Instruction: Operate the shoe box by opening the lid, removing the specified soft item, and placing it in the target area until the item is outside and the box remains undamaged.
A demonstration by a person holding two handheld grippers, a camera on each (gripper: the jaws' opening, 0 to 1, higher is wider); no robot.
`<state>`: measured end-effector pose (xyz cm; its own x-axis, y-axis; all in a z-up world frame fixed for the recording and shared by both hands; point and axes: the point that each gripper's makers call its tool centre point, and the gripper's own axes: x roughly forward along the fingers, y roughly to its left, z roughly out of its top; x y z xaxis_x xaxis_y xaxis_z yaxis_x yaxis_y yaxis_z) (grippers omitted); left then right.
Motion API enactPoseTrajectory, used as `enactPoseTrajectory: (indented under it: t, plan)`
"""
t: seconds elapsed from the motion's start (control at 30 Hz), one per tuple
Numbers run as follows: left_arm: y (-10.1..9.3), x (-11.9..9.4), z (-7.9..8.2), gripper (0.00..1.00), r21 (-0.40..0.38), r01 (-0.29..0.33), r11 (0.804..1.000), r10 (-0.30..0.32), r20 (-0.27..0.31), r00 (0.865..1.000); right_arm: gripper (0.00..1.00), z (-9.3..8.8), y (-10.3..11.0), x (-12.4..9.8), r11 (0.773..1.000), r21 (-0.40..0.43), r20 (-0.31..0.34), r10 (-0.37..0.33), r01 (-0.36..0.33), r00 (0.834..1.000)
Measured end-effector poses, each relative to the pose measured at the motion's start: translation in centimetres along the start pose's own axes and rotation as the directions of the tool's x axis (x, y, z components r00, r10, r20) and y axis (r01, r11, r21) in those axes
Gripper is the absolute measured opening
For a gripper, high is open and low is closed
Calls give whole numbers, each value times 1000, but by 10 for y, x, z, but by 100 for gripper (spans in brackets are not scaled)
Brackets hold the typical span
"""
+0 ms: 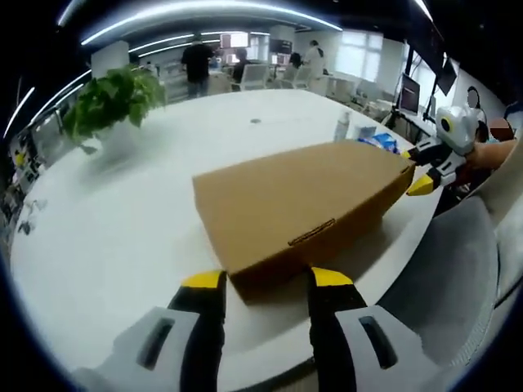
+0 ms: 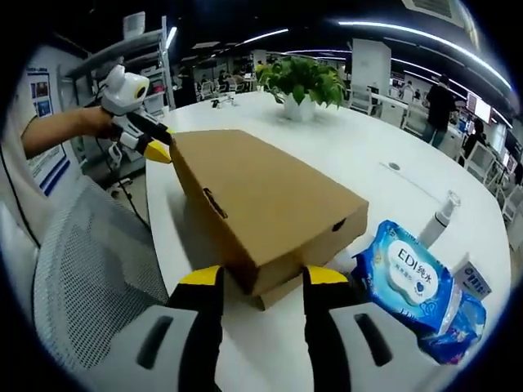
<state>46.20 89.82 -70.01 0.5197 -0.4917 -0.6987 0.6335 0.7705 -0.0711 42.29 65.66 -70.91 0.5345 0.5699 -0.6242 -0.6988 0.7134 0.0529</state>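
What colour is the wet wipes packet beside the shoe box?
Blue and white wipes packet, best in the right gripper view, beside the shoe box.

One shoe box (image 2: 265, 216), maybe two wipe packs (image 2: 413, 282)

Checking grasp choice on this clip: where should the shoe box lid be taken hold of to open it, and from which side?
Take the shoe box lid by the lower edge of its short end walls, one gripper at each end. The lid is shut and overhangs the base, so that lip is probably the only part to catch. The left gripper and right gripper already sit open at opposite ends; lift evenly.
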Motion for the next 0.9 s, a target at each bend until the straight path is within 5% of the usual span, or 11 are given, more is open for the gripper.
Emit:
enactPoseTrajectory:
  t: [0.9]
  plan:
    - [2,19,-18,38,-27,-6,1000,5,-46,999,35,-18,-1,20,999,40,-59,-16,19,998]
